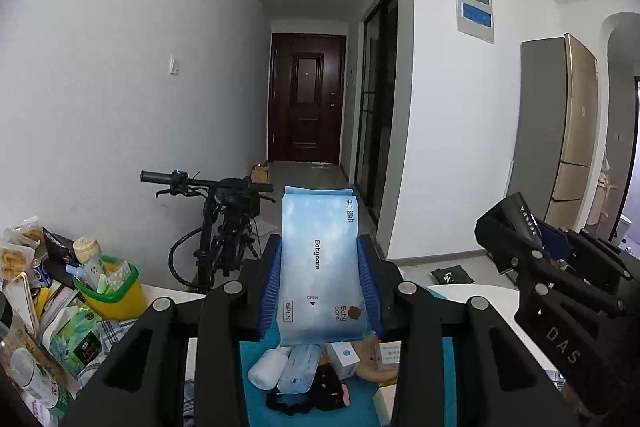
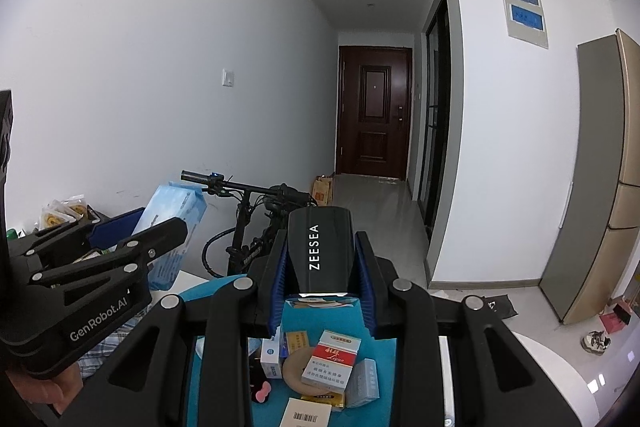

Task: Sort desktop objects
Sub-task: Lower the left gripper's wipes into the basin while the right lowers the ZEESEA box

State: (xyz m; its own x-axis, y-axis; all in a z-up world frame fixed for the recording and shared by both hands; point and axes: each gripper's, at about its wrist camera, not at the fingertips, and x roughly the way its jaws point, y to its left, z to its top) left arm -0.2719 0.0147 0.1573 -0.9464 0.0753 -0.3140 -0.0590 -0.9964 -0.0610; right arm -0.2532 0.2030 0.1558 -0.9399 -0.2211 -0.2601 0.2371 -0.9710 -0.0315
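Left wrist view: the left hand-held gripper (image 1: 320, 267) is clamped on a pale blue Babycare wipes pack (image 1: 320, 259), which stands upright between the blue pads, raised above the table.
Right wrist view: the right hand-held gripper (image 2: 322, 267) is clamped on a black ZEESEA box (image 2: 320, 247), held up off the table, its lettering running along its length.
Teal tray (image 1: 360, 399): directly below both grippers, on the white table (image 1: 488, 299); it holds a white bottle (image 1: 266, 371), a small blue-and-white packet (image 1: 298, 371), a small white box (image 1: 344, 357) and black fabric items (image 1: 312, 393).
Same tray, right wrist view: a red-and-white cigarette pack (image 2: 330, 363) lies on a round wooden disc (image 2: 296, 371), with a clear plastic case (image 2: 362, 383) just beside it.
Yellow bin (image 1: 114, 291): left on the table, filled with small packets, green rim.
Snack packs (image 1: 20, 251): piled at the far left edge.
Behind the table: a black bicycle (image 1: 224, 223) against the wall, and a dark wooden door (image 1: 306, 95) at the end of the hallway.
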